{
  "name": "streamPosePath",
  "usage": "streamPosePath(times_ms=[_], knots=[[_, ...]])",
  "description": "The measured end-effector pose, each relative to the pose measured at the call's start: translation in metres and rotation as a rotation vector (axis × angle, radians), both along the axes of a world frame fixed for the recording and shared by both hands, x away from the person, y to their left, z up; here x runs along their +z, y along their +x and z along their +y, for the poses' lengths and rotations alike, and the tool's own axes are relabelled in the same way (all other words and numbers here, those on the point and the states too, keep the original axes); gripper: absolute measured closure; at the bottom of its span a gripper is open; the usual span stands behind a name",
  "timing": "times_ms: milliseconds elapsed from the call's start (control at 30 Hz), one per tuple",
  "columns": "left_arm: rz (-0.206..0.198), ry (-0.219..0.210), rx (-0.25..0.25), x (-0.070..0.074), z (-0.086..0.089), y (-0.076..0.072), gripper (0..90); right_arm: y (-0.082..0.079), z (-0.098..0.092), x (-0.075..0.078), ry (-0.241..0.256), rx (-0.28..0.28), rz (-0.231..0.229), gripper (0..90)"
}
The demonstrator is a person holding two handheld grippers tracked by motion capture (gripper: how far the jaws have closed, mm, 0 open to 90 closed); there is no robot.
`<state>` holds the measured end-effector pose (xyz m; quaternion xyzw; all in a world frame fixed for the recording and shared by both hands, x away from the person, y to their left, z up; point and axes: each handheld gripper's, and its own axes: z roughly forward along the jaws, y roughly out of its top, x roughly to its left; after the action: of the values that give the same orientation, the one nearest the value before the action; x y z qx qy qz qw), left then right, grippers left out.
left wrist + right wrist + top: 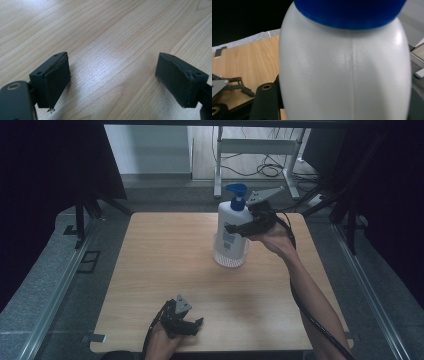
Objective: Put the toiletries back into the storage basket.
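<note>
Here the white plastic pump bottle with a blue pump head [231,222] is seen standing upright in a clear round container [230,255] at the far middle of the light wooden bench [165,265], clasped by the right hand-held gripper [239,228]; it should be kept vertical and lifted straight. The left hand-held gripper [192,325] is held wide apart, resting near the bench's front edge.

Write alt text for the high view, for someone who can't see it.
The right gripper grips a white pump bottle standing in a clear cup on a wooden table. The left gripper rests open near the front edge.
</note>
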<state>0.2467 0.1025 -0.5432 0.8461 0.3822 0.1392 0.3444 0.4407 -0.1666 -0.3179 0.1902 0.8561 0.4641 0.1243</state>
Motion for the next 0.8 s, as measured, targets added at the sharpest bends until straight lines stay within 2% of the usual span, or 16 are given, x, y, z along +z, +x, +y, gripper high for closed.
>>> streamPosePath(times_ms=[467, 800], knots=[[-0.001, 0.0, 0.001, 0.0, 0.0, 0.0, 12.1, 0.021, -0.004, -0.003, -0.004, -0.027, 0.005, 38.0], [-0.001, 0.001, 0.001, 0.0, 0.0, 0.0, 12.2, 0.033, -0.005, -0.008, -0.009, -0.008, -0.001, 38.0]])
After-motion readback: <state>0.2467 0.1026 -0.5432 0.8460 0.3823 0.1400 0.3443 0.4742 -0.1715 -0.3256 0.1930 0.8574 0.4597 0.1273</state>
